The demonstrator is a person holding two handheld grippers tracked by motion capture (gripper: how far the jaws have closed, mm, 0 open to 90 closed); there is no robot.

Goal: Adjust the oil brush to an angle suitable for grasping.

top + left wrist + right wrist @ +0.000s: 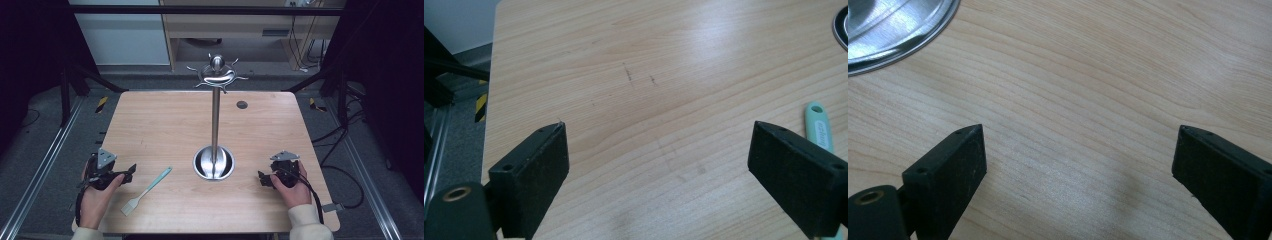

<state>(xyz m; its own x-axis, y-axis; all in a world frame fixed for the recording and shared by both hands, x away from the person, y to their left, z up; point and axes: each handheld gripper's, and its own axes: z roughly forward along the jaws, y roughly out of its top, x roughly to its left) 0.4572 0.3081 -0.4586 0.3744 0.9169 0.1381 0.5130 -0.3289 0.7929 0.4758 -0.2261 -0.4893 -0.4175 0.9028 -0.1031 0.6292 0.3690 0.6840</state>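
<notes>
While both grippers rest low over the pale wooden table (165,125), the small brush with a mint-green handle and pale bristles (146,191) lies flat on the boards just to the right of the left gripper (131,172) — near it, not touching. In the left gripper view, the green handle's end with its hanging hole (819,127) shows beside the right-hand jaw, outside the gap; the jaws stand wide apart with only bare wood between them. The right gripper (261,178) sits well apart on the far side of the polished steel stand with a round dished base (214,163) and tall pole topped by curled hooks. Its jaws are likewise spread wide and hold nothing — the shiny base rim (903,30) lies ahead of them.
</notes>
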